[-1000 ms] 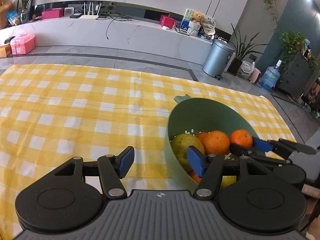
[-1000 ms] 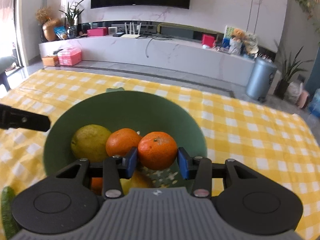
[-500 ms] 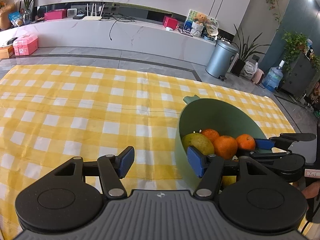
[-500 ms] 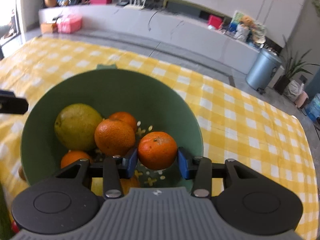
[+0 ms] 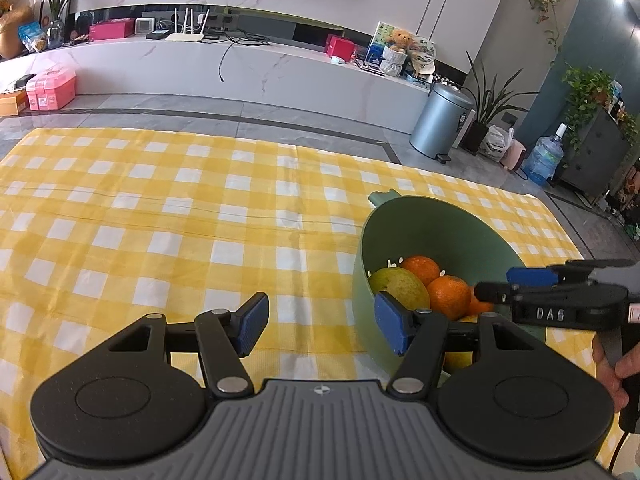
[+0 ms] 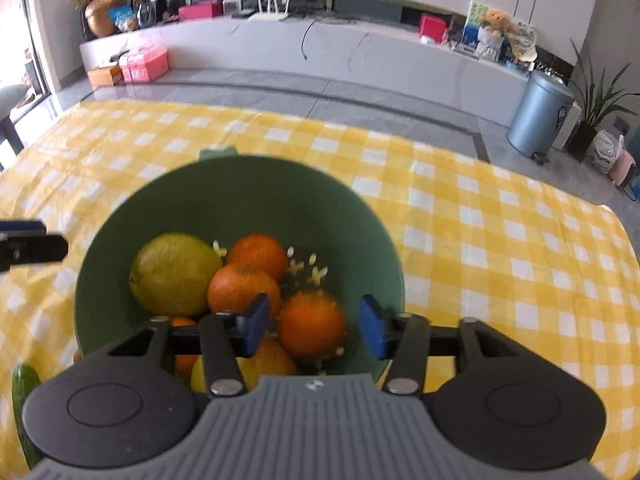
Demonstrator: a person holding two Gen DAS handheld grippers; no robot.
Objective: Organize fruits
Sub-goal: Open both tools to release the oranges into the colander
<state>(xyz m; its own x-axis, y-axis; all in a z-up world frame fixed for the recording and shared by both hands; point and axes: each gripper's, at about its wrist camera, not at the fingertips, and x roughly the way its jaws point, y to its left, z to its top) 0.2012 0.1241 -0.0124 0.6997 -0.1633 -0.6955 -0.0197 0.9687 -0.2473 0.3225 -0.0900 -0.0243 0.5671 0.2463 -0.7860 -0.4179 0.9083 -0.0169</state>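
Observation:
A green bowl (image 6: pixel 240 204) stands on the yellow checked tablecloth (image 6: pixel 500 240). It holds a yellow-green fruit (image 6: pixel 172 274) and several oranges. My right gripper (image 6: pixel 312 330) is open just above the bowl's near rim, and an orange (image 6: pixel 312 330) sits blurred between its pads with gaps on both sides. My left gripper (image 5: pixel 320 328) is open and empty, low over the cloth just left of the bowl (image 5: pixel 440 232). The right gripper (image 5: pixel 532 284) shows over the bowl in the left wrist view.
A green cucumber-like thing (image 6: pixel 22 396) lies at the near left beside the bowl. Beyond the table's far edge are grey floor, a white TV bench (image 5: pixel 240 68) and a metal bin (image 5: pixel 440 126). The left gripper's tip (image 6: pixel 28 240) reaches in left of the bowl.
My right gripper has opened and let go of the orange, which now drops into the bowl. The left gripper has drawn back and left from the bowl.

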